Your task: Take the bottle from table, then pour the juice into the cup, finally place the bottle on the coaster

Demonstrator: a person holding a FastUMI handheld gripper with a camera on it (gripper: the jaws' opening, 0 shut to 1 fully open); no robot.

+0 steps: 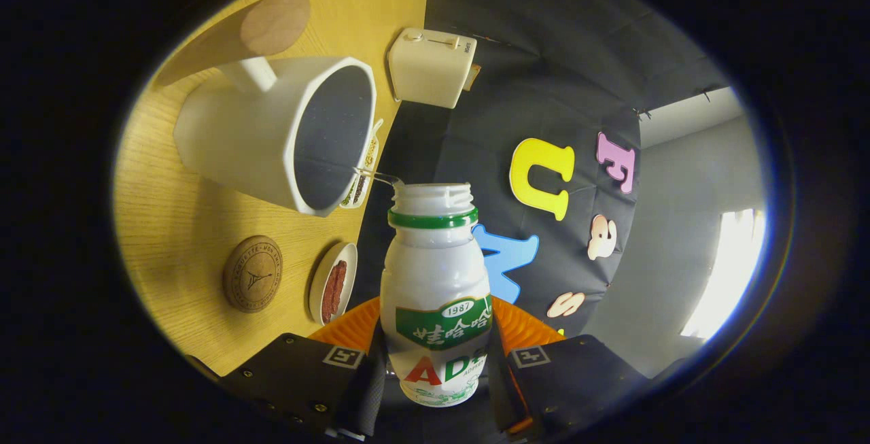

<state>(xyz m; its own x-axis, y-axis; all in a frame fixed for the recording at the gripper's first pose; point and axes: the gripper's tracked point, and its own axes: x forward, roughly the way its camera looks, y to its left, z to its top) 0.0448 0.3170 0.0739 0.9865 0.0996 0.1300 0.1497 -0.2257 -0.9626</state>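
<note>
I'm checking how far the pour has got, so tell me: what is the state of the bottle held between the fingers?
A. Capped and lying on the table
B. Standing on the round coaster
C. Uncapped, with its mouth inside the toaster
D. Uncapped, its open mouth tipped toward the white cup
D: the bottle, gripped between both fingers of the gripper, has no cap, and its open mouth sits beside the rim of the white cup.

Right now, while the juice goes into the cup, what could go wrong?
1. A thin stream leaves the open bottle and crosses a gap to the cup rim; a small wobble may spill it onto the table.
2. The gripper presses only the bottle's lower part, so it might slip or twist.
3. The small dish lies beside the coaster; placing there later could knock it.
</note>
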